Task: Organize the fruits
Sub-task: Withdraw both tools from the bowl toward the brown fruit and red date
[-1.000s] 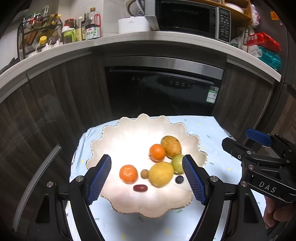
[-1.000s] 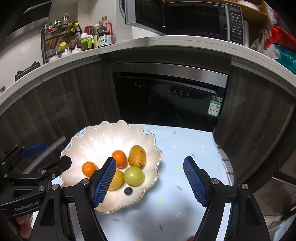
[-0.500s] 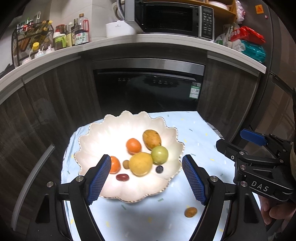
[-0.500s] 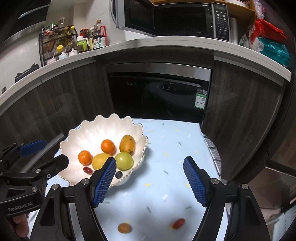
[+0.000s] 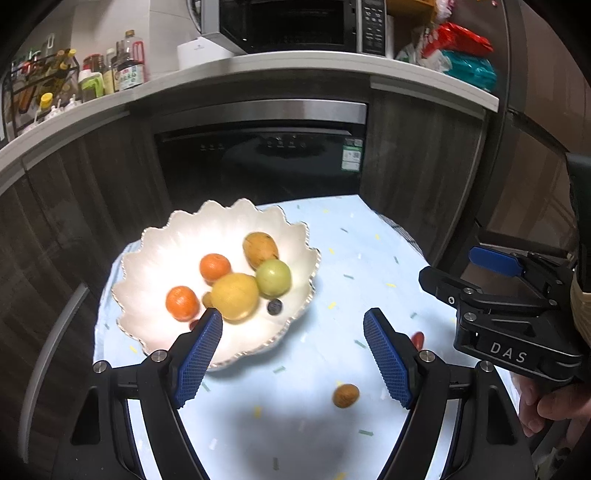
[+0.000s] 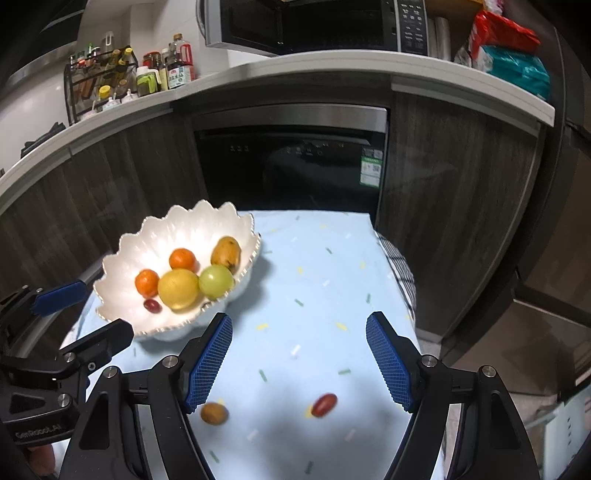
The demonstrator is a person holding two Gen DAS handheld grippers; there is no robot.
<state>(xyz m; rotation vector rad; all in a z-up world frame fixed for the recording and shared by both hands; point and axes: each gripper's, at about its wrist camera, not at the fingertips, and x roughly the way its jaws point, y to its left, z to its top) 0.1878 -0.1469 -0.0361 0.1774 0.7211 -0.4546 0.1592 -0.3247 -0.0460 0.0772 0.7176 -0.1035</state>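
A white scalloped bowl (image 5: 155, 254) (image 6: 122, 251) holds two oranges, a yellow lemon (image 5: 235, 296) (image 6: 178, 288), a green fruit (image 5: 273, 277), a mango (image 5: 260, 250), a dark berry (image 5: 274, 306) and a red date (image 6: 151, 305). On the blue cloth lie a small brown fruit (image 5: 345, 396) (image 6: 214, 413) and a red date (image 5: 417, 338) (image 6: 324, 404). My left gripper (image 5: 293, 354) is open, above the cloth right of the bowl. My right gripper (image 6: 299, 360) is open, above the two loose fruits.
The small table (image 6: 325, 266) stands before a dark dishwasher (image 6: 291, 162) and wood cabinets. Its far and right edges are close. A counter above carries bottles (image 6: 177, 70), a microwave (image 6: 314, 22) and packets.
Both grippers have pulled back and to the right, away from the bowl. The brown fruit and the loose red date on the cloth have come into view.
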